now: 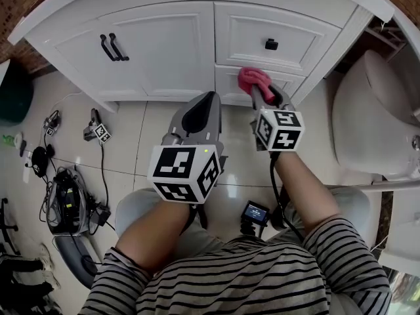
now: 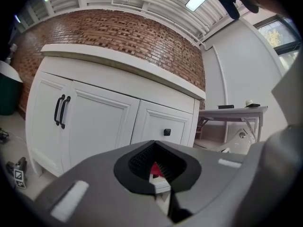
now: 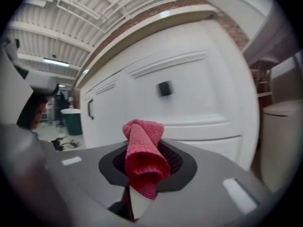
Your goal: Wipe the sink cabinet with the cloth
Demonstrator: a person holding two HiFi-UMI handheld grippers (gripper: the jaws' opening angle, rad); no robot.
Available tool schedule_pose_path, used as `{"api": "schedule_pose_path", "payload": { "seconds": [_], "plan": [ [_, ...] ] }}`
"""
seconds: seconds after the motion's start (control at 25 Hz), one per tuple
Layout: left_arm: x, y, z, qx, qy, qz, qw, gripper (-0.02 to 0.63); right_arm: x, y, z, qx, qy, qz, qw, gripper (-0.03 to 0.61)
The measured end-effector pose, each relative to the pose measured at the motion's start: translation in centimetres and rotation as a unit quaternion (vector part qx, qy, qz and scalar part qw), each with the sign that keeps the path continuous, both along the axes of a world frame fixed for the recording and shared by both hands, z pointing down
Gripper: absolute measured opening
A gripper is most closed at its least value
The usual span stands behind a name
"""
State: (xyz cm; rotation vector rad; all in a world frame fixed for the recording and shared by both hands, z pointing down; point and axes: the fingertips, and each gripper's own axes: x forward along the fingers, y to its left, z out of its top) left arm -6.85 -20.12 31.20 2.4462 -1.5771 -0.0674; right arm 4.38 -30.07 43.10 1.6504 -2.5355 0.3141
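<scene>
A white sink cabinet [image 1: 177,44] with two doors and a drawer [image 1: 269,35] fills the top of the head view. My right gripper [image 1: 262,96] is shut on a bunched red cloth [image 1: 252,79], which it holds up against the lower drawer front below the black knob [image 1: 271,44]. In the right gripper view the red cloth [image 3: 142,157] sticks up out of the closed jaws, close to the white panel [image 3: 189,103]. My left gripper [image 1: 200,113] hangs a little back from the cabinet, jaws shut with nothing in them; the cabinet [image 2: 109,122] shows ahead of it.
A white toilet [image 1: 374,120] stands at the right. Cables, chargers and small devices [image 1: 65,189] lie on the tiled floor at the left. A dark green bin [image 1: 13,90] sits at the far left. Two black door handles [image 1: 113,47] are on the left doors.
</scene>
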Motion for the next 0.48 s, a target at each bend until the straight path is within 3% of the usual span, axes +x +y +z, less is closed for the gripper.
{"api": "schedule_pose_path", "payload": {
  "seconds": [0.08,0.2,0.36,0.48],
  "plan": [
    [0.0,-0.2,0.2,-0.002,-0.001,-0.002,1.0,-0.002,-7.1,-0.6,2.0,-0.005,0.037,-0.072,0.997,0.091],
    [-0.2,-0.3,0.3,-0.005,-0.001,-0.006,1.0,-0.002,-11.1,-2.5,4.4,-0.015,0.087,-0.092,0.992,0.091],
    [-0.7,-0.5,0.4,-0.003,-0.004,-0.008,1.0,-0.002,-7.4,-4.8,5.2,-0.012,0.115,-0.065,0.991,0.091],
    [-0.9,-0.8,0.8,-0.009,-0.002,-0.008,0.9999,-0.002,-1.8,-4.6,5.2,-0.013,0.098,-0.015,0.995,0.091]
  ]
}}
